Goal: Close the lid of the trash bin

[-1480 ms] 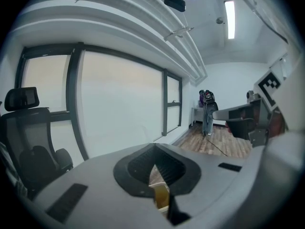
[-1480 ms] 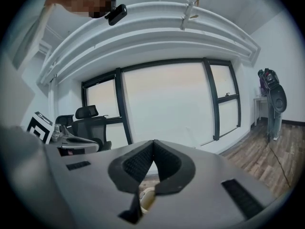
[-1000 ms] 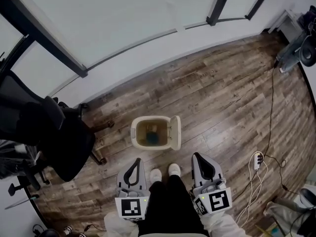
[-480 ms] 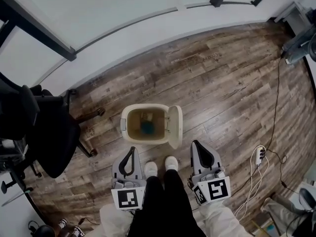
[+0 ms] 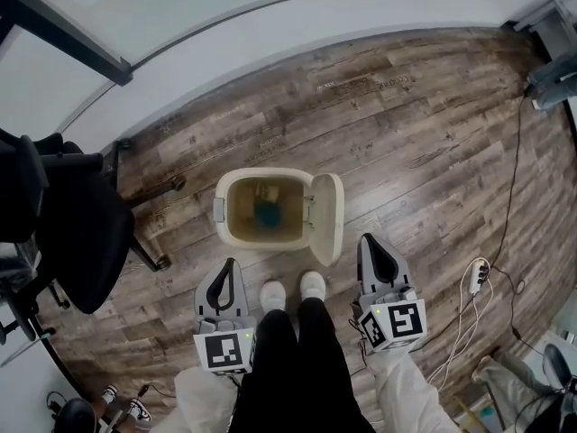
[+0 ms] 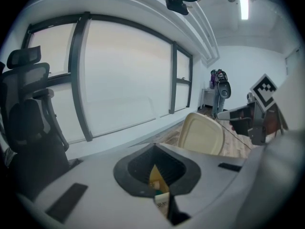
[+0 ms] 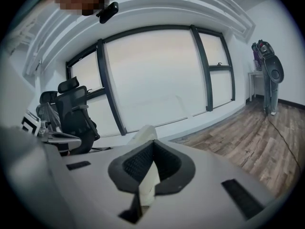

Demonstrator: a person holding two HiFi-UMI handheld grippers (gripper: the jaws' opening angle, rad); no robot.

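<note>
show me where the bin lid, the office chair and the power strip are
bin lid (image 5: pixel 327 216), head view, middle of the raised lid.
office chair (image 5: pixel 86 237), head view, its black upholstery.
power strip (image 5: pixel 479 274), head view, middle of its white body.

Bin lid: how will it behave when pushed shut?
Lid stands open on the bin's right edge, so it probably swings over on its hinge. Looks like thin plastic: likely light, may slam. Small bin might slide on the wood floor.

The trash bin (image 5: pixel 263 175) stands on the floor (image 5: pixel 406 133) just ahead of the person's shoes (image 5: pixel 293 289), its lid (image 5: pixel 326 216) upright at its right side, and a chair (image 5: pixel 81 233) stands near on its left.
</note>
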